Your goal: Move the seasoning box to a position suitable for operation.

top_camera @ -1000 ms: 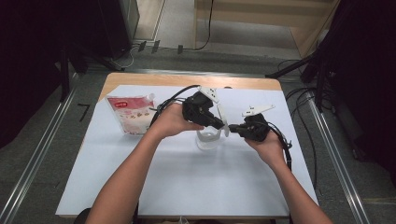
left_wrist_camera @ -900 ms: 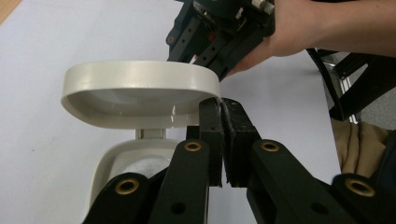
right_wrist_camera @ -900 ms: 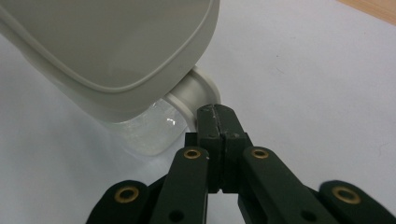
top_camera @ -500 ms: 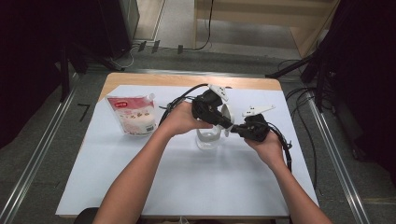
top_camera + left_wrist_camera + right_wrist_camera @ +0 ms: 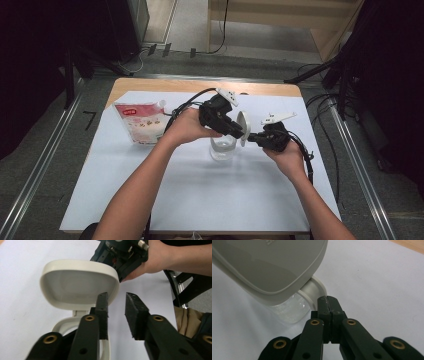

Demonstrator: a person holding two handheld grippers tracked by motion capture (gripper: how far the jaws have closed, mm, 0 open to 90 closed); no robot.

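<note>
High view: a clear container (image 5: 221, 148) with a cream hinged lid (image 5: 242, 128) stands near the middle of the white-covered counter (image 5: 200, 195), between the two hands. The lid stands up on edge, swung open. The left gripper (image 5: 239, 131) comes in from the left with its tip at the lid; the right gripper (image 5: 251, 138) comes in from the right, low beside the container's rim. From here the fingers of both are too small and crowded to read. Left of the hands a white pouch (image 5: 140, 122) with a red band at its top lies on the counter; its print has characters, too small to make out.

Left gripper view: the left gripper (image 5: 116, 312) has its fingers (image 5: 135, 315) spread, and they have just been opening. Nothing is pressed between them; the gap shows the bare counter. The lid (image 5: 77, 285) stands just behind the left-hand finger, its pale inner face towards the camera, with the container's rim (image 5: 62, 325) cut off below. The right gripper's body (image 5: 122, 255) and the hand holding it sit beyond, cut by the top edge.

Right gripper view: the right gripper (image 5: 329, 301) has its fingers (image 5: 323, 312) pressed together with nothing seen between them, their tip at the cream rim by the hinge (image 5: 314, 288); whether they touch it cannot be told. The lid's outer face (image 5: 267, 265) looms above, with faint raised lettering cut off at the top edge, unreadable. The clear container wall (image 5: 292, 311) shows beneath.
</note>
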